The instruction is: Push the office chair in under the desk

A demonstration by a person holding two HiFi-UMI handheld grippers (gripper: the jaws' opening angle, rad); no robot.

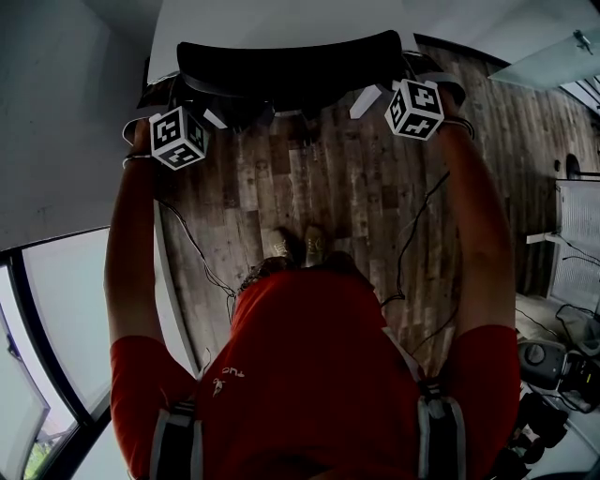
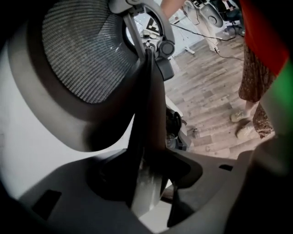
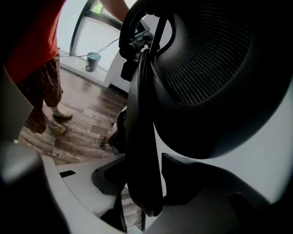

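Note:
The black office chair (image 1: 291, 66) stands with its back towards me and its seat under the white desk (image 1: 281, 23). My left gripper (image 1: 202, 114) is at the left end of the chair's back and my right gripper (image 1: 375, 96) at the right end. In the left gripper view the mesh backrest (image 2: 87, 55) fills the upper left, and its dark frame edge (image 2: 149, 119) runs down between the jaws of the left gripper (image 2: 151, 183), which stand apart from it. In the right gripper view the frame edge (image 3: 142, 137) lies loosely between the open jaws of the right gripper (image 3: 137, 183).
I stand on a wood plank floor (image 1: 347, 197) with my feet (image 1: 300, 246) just behind the chair. Thin cables (image 1: 412, 225) trail across the floor. A window (image 1: 56, 309) runs along the left, with a blue bucket (image 3: 93, 61) by it. Equipment (image 1: 553, 366) sits at lower right.

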